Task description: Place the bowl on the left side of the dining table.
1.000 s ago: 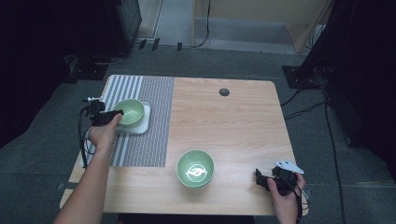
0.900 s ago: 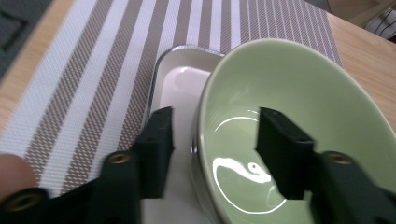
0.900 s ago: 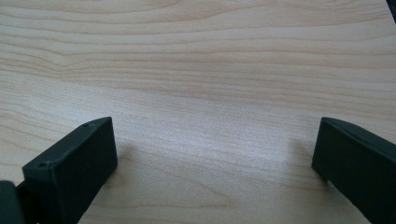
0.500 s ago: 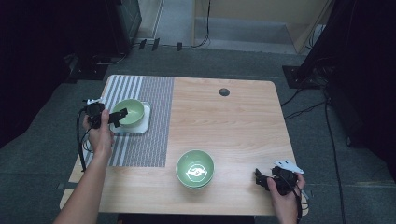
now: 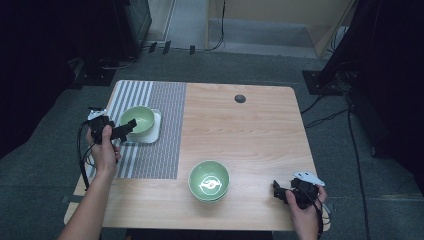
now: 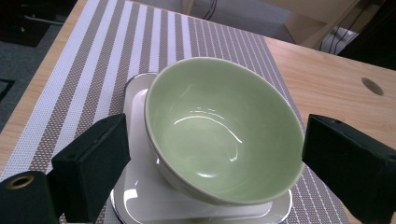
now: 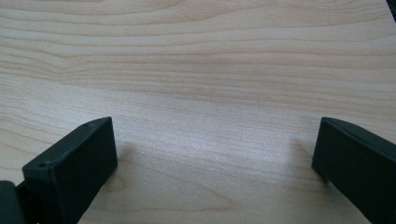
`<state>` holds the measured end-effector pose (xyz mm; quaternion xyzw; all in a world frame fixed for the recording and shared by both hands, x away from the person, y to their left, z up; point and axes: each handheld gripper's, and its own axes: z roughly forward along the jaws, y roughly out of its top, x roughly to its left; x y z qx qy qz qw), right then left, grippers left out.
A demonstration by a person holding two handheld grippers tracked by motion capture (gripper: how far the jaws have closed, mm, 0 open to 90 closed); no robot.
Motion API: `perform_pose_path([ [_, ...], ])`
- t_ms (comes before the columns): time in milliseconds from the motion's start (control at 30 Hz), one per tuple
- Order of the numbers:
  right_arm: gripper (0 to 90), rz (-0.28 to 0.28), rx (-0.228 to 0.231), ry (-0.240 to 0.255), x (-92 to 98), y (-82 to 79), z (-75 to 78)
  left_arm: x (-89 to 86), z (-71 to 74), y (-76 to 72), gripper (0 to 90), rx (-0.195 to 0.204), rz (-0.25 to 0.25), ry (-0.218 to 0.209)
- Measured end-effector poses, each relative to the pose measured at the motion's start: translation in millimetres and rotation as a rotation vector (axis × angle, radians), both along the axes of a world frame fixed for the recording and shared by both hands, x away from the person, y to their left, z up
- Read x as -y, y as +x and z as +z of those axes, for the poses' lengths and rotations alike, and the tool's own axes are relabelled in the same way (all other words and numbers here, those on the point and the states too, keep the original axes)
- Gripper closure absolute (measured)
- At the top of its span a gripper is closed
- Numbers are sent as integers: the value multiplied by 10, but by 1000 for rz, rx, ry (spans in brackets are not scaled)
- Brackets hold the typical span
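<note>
Left gripper wide around plain bowl

A plain pale green bowl is sitting upright and empty on a white square plate with rounded corners and a thin dark rim. The plate is lying on the striped placemat at the counter's far left. A second green bowl, carrying a white pattern inside, is standing upright on the bare wood near the counter's front edge, well apart from the first.
</note>
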<state>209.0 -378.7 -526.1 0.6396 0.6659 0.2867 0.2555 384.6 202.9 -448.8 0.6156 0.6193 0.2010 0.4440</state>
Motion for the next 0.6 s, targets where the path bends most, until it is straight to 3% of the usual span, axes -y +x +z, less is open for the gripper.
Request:
perform_pose_path([
  [400, 0, 0, 0, 0, 0, 0, 0, 45, -6, -259, 73, 70, -15, 64],
  [600, 0, 0, 0, 0, 0, 0, 0, 59, -37, -408, 74, 86, -24, 92],
])
